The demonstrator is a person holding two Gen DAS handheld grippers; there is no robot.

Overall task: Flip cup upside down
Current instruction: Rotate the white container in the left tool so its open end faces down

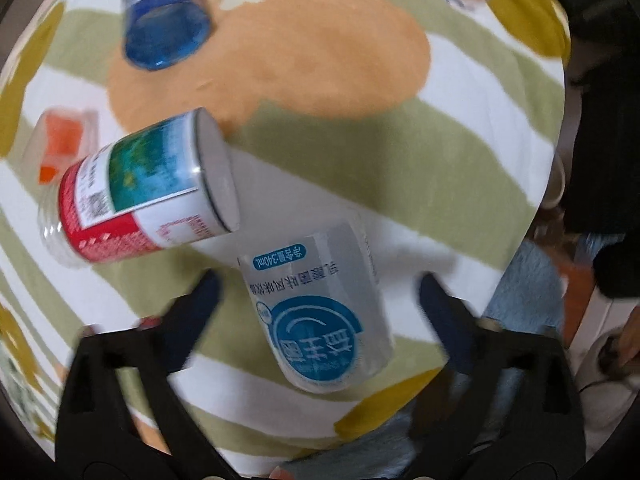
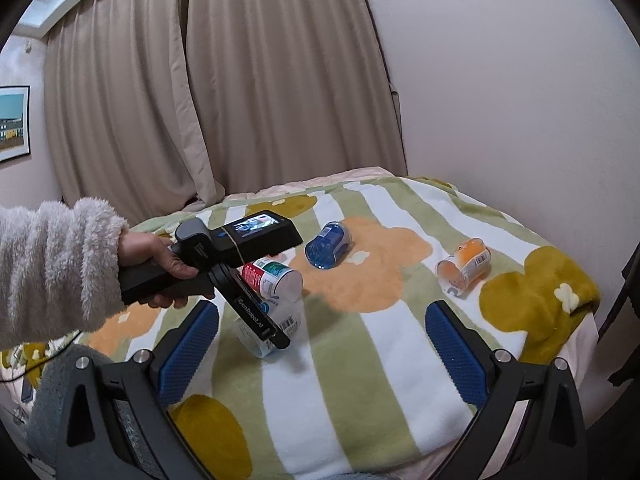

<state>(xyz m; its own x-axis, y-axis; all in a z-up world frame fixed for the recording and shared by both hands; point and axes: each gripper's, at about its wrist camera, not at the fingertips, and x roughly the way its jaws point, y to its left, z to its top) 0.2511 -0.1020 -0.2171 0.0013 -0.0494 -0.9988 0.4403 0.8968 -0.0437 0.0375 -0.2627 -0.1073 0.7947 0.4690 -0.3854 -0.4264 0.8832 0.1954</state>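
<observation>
Several cups lie on their sides on a striped blanket (image 2: 360,360). In the left wrist view a white cup with a blue round logo (image 1: 320,312) lies between my open left gripper's (image 1: 316,292) fingers, not gripped. A red, white and green cup (image 1: 148,188) lies to its upper left, and a blue cup (image 1: 164,20) lies farther off. In the right wrist view my right gripper (image 2: 320,320) is open and empty above the blanket. The left gripper body (image 2: 224,264) hangs over the white cup (image 2: 268,328) and the red cup (image 2: 276,278). The blue cup (image 2: 328,246) lies beyond them.
An orange cup (image 2: 464,266) lies on its side at the right of the blanket; another orange one (image 1: 64,144) shows at the left in the left wrist view. The blanket's edge drops off at the right near a wall (image 2: 520,100). Curtains (image 2: 200,80) hang behind.
</observation>
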